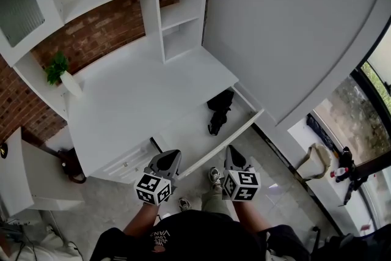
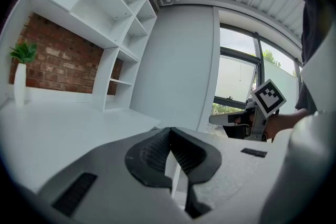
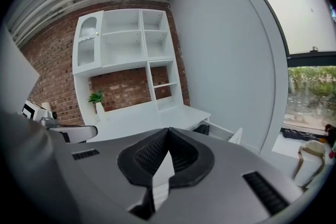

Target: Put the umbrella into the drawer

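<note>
A black folded umbrella (image 1: 219, 111) lies in the open white drawer (image 1: 244, 124) under the desk top, towards the drawer's right end; a dark bit of it (image 3: 201, 129) shows in the right gripper view. My left gripper (image 1: 170, 159) hovers in front of the drawer's left part, jaws shut with nothing in them (image 2: 170, 152). My right gripper (image 1: 234, 157) hangs just outside the drawer's front edge, also shut and empty (image 3: 167, 148). Both are apart from the umbrella.
The white desk top (image 1: 134, 101) carries a small green plant in a white vase (image 1: 63, 75). Shelves (image 1: 180, 15) stand at the back against a brick wall. A curved white wall (image 1: 293, 27) rises on the right. Bags and bottles (image 1: 330, 162) lie on the floor at right.
</note>
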A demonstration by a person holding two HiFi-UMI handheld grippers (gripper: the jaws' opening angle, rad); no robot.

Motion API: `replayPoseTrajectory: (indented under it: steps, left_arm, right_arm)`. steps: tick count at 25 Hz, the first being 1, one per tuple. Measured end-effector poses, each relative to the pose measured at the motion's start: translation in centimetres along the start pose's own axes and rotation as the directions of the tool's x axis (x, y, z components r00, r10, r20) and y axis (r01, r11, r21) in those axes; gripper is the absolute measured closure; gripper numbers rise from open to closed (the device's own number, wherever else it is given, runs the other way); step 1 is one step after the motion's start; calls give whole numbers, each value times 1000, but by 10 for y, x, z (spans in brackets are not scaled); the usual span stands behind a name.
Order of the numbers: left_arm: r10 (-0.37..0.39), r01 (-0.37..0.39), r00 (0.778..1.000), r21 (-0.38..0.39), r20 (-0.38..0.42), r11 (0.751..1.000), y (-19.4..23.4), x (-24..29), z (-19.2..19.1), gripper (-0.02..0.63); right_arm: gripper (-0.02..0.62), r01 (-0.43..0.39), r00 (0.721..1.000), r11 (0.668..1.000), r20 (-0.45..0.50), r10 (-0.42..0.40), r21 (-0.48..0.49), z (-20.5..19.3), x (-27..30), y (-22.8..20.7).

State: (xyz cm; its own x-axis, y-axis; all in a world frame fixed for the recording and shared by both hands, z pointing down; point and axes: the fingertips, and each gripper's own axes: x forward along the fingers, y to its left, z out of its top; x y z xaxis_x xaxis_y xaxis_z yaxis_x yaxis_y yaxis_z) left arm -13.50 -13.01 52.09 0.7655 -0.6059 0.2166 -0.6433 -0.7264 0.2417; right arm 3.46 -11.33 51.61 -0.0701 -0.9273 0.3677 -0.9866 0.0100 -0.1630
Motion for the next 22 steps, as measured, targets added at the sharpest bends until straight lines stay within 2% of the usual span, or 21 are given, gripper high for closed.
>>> replayPoseTrajectory:
  steps: [22]
  left_arm:
    - [10, -10, 1000, 1, -9, 1000, 2, 15, 2, 601]
  right_arm:
    - [595, -8, 1000, 999, -10, 9, 31, -6, 11, -8]
